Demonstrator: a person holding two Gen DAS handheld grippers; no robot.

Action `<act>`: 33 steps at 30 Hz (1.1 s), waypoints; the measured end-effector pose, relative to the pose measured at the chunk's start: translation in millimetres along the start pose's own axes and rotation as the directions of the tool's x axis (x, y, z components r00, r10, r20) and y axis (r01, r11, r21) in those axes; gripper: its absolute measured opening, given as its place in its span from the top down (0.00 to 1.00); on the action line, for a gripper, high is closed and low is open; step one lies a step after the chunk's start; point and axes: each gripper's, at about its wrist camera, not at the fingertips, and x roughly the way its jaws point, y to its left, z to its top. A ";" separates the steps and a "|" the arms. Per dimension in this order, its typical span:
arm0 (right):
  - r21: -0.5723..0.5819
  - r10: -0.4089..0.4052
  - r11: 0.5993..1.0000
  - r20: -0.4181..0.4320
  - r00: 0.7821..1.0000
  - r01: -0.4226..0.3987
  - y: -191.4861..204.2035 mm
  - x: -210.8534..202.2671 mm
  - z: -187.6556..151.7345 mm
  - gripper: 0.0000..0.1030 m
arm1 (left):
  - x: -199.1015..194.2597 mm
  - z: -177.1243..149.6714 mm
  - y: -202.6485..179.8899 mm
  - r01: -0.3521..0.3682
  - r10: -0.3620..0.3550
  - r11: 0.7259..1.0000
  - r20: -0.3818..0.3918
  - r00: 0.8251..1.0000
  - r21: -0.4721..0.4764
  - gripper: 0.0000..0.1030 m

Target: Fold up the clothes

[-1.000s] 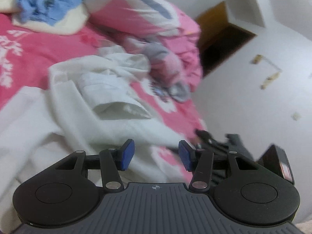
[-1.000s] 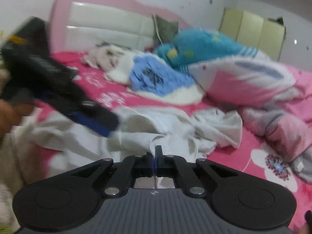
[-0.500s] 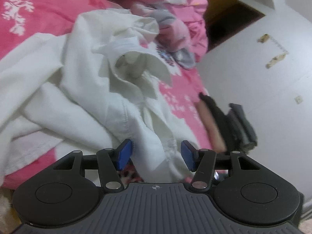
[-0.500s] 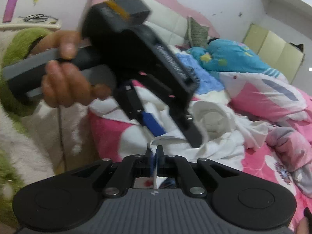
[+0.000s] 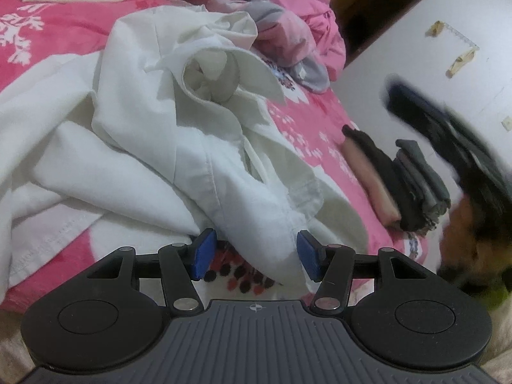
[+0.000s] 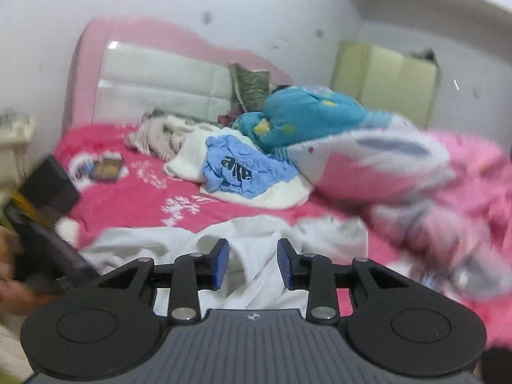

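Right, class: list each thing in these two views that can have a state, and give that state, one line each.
left gripper: open, cloth between its fingers
right gripper: open, over the shirt
white shirt: crumpled, unfolded
dark clothes: folded, stacked
blue garment: crumpled
cupboard: open

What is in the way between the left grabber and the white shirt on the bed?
Nothing visible. The left gripper is open, and a fold of the white shirt already lies between its blue pads. The folded dark clothes sit off to the side, out of the way.
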 end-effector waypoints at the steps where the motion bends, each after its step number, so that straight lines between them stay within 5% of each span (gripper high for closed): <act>1: -0.032 -0.001 1.000 -0.023 1.000 0.000 1.6 14.7 -0.1 0.66 | -0.3 -0.7 0.5 -0.001 0.001 1.000 -0.001 1.000 0.000 0.46; 8: -0.239 -0.021 0.971 -0.200 0.980 -0.028 12.7 120.7 -4.8 0.70 | -0.1 -3.0 5.1 0.005 -0.005 1.000 -0.003 1.000 -0.010 0.46; 9: -0.267 -0.027 0.963 -0.224 0.974 -0.035 14.3 135.8 -5.5 0.74 | 1.2 -3.1 5.5 0.003 -0.003 1.000 -0.003 1.000 -0.012 0.46; 10: -0.295 -0.034 0.954 -0.248 0.968 -0.042 15.9 151.0 -6.1 0.91 | 2.2 -3.2 5.6 0.000 0.000 1.000 -0.004 1.000 -0.011 0.46; 11: -0.271 -0.027 0.962 -0.227 0.974 -0.037 13.0 153.2 -1.5 0.97 | 3.2 -3.3 5.7 -0.003 0.003 1.000 -0.006 1.000 -0.011 0.46; 19: -0.047 -0.064 0.997 0.018 0.998 0.065 -12.6 136.1 40.3 1.00 | 1.4 0.0 9.0 -0.010 0.010 1.000 0.018 1.000 -0.026 0.48; 25: 0.077 -0.161 0.986 0.158 0.974 0.150 -46.8 102.0 68.0 1.00 | -8.6 1.1 2.1 -0.094 0.091 0.995 0.092 0.992 0.021 0.71; 27: 0.108 -0.194 0.978 0.183 0.964 0.177 -59.0 92.0 74.4 1.00 | -12.4 3.8 -1.3 -0.129 0.123 0.991 0.127 0.984 0.039 0.90; 33: 0.224 -0.303 0.940 0.199 0.932 0.258 -90.6 64.4 82.4 1.00 | -39.4 41.0 -3.6 -0.197 0.176 0.979 0.291 0.941 0.044 1.00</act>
